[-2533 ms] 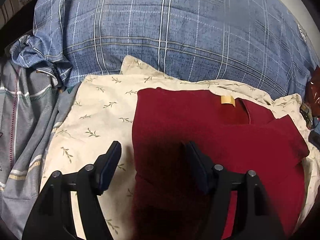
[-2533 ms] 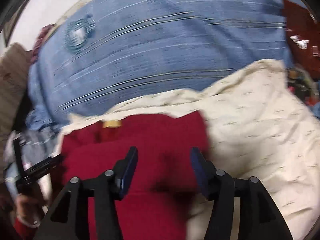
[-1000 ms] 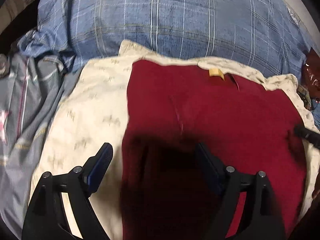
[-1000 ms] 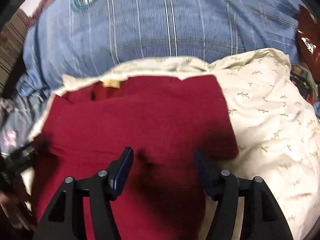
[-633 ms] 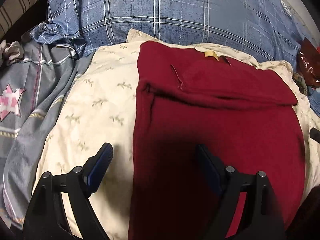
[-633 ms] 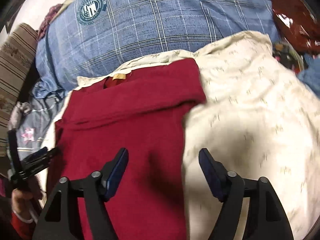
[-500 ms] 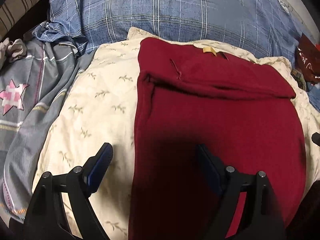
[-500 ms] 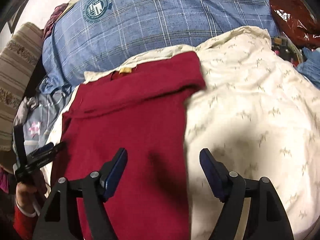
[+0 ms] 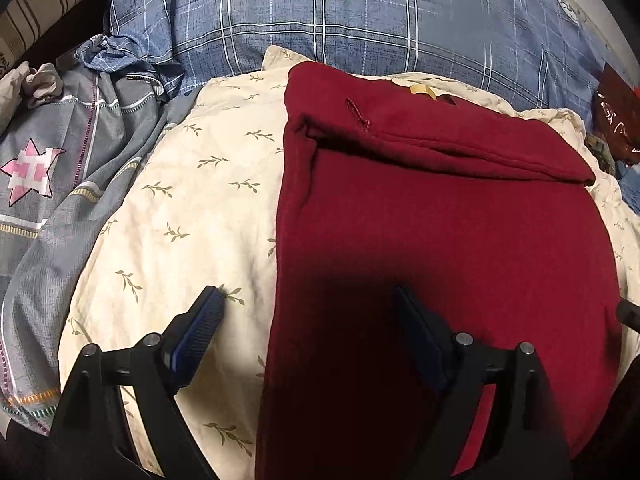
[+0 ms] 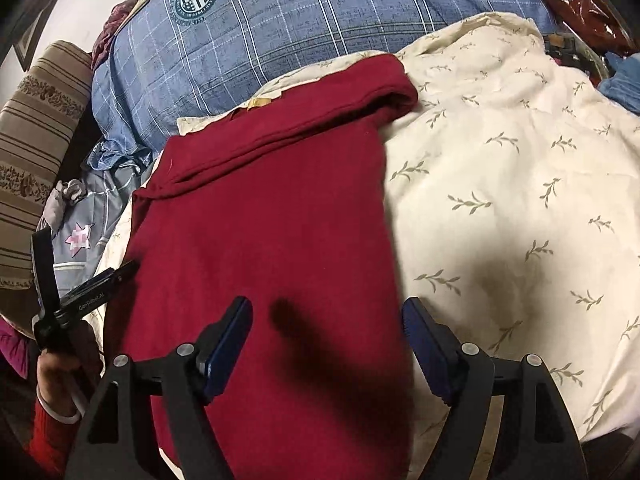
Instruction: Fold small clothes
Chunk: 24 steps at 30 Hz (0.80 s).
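Left wrist view: my left gripper [image 9: 308,332] has pulled back, jaws apart and empty, as has my right gripper [image 10: 326,336]. Both sleeves are now folded across the red shirt [image 9: 448,216], lying on the cream quilt [image 9: 192,208]; bottom fold comes next.

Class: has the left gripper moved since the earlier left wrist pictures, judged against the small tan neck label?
Yes. The left gripper has backed away: the tan neck label now sits higher and farther off on the dark red knitted garment.
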### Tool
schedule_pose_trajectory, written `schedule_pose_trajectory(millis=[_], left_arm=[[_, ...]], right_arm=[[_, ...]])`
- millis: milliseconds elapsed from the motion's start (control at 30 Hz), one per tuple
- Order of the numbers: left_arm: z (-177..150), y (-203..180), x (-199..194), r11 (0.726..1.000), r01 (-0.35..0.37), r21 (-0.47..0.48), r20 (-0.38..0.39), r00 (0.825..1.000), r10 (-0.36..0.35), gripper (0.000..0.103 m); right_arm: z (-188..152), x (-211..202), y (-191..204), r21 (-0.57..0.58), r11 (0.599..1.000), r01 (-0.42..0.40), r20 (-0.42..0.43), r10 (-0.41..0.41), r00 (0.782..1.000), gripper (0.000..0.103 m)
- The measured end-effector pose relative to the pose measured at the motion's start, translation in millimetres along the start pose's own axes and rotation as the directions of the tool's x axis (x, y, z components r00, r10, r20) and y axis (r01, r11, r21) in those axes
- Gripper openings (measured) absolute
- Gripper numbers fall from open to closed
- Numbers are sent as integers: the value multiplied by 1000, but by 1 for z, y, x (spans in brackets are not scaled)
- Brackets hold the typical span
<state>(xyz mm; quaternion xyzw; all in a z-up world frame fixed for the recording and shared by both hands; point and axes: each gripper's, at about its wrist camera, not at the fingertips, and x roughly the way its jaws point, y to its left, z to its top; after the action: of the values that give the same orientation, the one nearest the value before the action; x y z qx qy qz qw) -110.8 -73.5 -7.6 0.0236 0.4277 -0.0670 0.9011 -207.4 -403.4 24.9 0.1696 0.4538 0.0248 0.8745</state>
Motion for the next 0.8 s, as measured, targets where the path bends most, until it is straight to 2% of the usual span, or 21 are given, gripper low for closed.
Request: schedule_pose_trajectory(millis=[267,367,433,567,600,633,733,800], left_arm=[[-1,11,8,999,25,-42,14,1000,-25,103],[-3,11,9,999,29,-39,31,999,-28,103],[-3,10,9,999,30,-35,36,999,-29,103],[-2,10,9,999,36,-32,42,999,-34,103],[-2,9,8,999,34,-29,46,998,-33,103],[-1,9,6,999,31,-21,57,998,-30,103],[0,6,-3,1000,25,13,110,994,-26,103],[3,7,-7,999,28,27,138,990,-32,103]], right_arm=[[15,9,11,-2,1000,4,29,-4,1000,81],[15,19,18,-15,999,40,25,-39,999,81],[17,15,25,-26,998,59,51,-58,997,81],[36,3,58,-131,990,58,126,-41,991,81],[41,3,71,-177,983,43,149,-16,989,81],[46,6,82,-214,976,36,152,-3,988,78],[60,26,122,-322,946,20,165,36,986,69],[73,50,146,-381,925,10,158,55,986,68]])
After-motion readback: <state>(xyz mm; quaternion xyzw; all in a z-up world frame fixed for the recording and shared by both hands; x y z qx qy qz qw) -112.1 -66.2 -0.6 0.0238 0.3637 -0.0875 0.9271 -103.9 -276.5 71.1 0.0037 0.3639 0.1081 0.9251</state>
